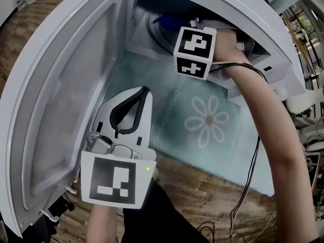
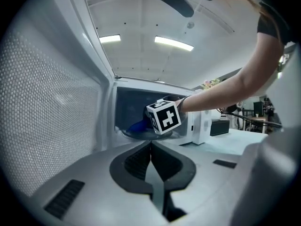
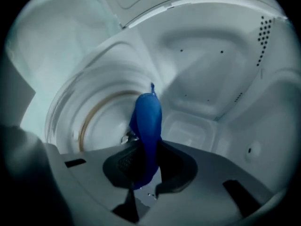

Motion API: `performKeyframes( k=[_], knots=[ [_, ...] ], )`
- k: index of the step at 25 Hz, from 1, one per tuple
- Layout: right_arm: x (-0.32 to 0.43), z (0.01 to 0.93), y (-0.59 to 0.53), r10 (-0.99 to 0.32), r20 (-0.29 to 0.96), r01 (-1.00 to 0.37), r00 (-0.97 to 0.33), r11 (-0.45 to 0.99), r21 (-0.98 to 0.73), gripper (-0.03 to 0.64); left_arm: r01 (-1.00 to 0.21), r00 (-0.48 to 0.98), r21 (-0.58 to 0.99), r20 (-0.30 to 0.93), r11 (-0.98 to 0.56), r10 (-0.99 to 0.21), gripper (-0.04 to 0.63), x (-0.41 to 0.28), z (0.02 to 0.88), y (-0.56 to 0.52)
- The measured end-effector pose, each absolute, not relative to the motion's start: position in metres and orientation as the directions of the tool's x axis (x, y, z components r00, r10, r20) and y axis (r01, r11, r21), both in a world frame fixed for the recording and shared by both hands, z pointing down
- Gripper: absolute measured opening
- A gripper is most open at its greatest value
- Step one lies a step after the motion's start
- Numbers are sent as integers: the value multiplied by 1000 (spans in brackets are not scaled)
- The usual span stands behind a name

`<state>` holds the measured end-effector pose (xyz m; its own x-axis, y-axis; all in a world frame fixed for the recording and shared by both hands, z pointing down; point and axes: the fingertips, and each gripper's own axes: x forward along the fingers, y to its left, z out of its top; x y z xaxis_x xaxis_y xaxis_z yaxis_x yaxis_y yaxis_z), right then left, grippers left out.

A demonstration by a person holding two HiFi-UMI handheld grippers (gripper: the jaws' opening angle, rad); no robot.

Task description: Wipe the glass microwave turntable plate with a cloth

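— Where is the plate?
— Inside the open microwave [image 1: 238, 9]; the glass turntable plate [image 3: 94, 121] lies on its floor.
— And the grippers?
— The left gripper [image 2: 150, 149] hangs outside, jaws pressed together, empty. The right gripper [image 3: 146, 147] reaches in, pinching the blue cloth [image 3: 148, 112] over the plate.

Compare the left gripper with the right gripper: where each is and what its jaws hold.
Place: the right gripper reaches inside the microwave, pointing at the glass turntable plate; the left gripper hangs outside, beside the open door.
Load: the right gripper's jaws are shut on a blue cloth; the left gripper's jaws are together with nothing between them.
Shared: each carries a black-and-white marker cube.
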<state>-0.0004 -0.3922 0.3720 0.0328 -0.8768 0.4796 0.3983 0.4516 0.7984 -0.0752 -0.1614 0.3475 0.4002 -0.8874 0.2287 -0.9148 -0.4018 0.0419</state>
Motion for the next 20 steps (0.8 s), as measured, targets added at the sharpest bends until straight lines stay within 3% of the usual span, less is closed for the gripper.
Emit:
performKeyframes(
  k=[7, 14, 20],
  knots=[
    [-58, 354, -371, -898, 404, 252, -172, 357, 900, 49, -920, 389, 40, 229, -391, -892, 5, -83, 347, -157],
    [-62, 392, -359, -880, 450, 451, -153, 343, 824, 49, -921, 385, 37, 243, -389, -890, 5, -86, 352, -156],
    [-49, 397, -355, -874, 468, 509, -129, 347, 788, 47, -923, 380, 44, 246, -382, -892, 5, -86, 353, -154]
  ],
)
